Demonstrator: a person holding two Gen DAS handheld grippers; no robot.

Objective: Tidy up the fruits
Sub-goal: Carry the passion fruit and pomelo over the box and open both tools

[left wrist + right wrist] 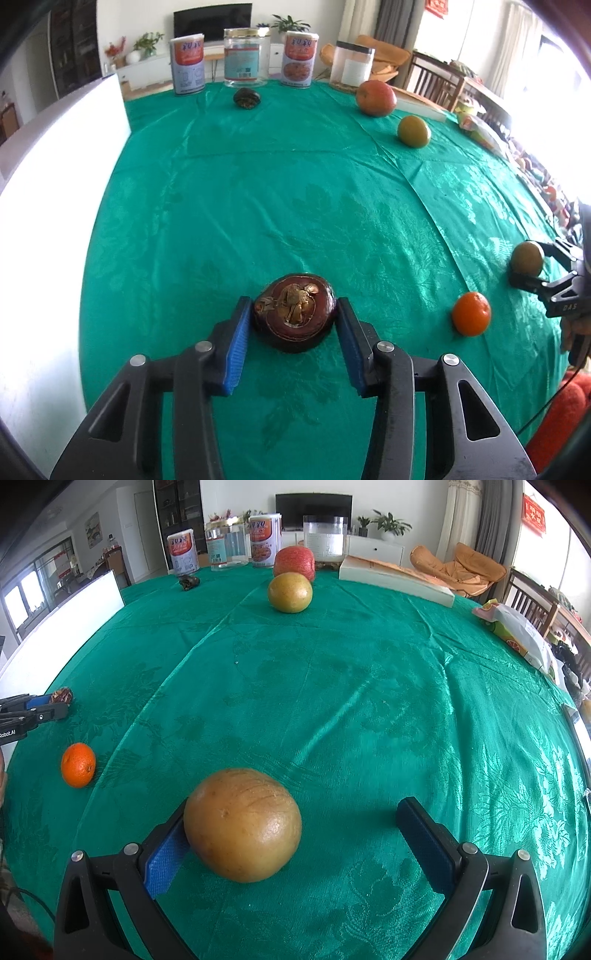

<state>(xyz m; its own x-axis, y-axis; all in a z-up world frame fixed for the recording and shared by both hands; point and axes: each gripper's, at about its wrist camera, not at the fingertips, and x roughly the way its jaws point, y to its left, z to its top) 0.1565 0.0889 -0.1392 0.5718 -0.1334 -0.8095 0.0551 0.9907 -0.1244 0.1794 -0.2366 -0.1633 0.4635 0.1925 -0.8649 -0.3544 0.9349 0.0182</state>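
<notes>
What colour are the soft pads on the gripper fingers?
Blue. The pads show best in the left wrist view, on either side of the dark brown fruit.

Six fruits [471, 313], four jars [245, 57]

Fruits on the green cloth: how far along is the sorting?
Early. Nothing looks grouped yet: the red apple, the far yellow-green fruit, the orange and a small dark fruit lie scattered. In hand: the left gripper is closed on the dark purple fruit; the right gripper is open around the near yellow-brown fruit, only one pad touching. Everything else remains.
</notes>
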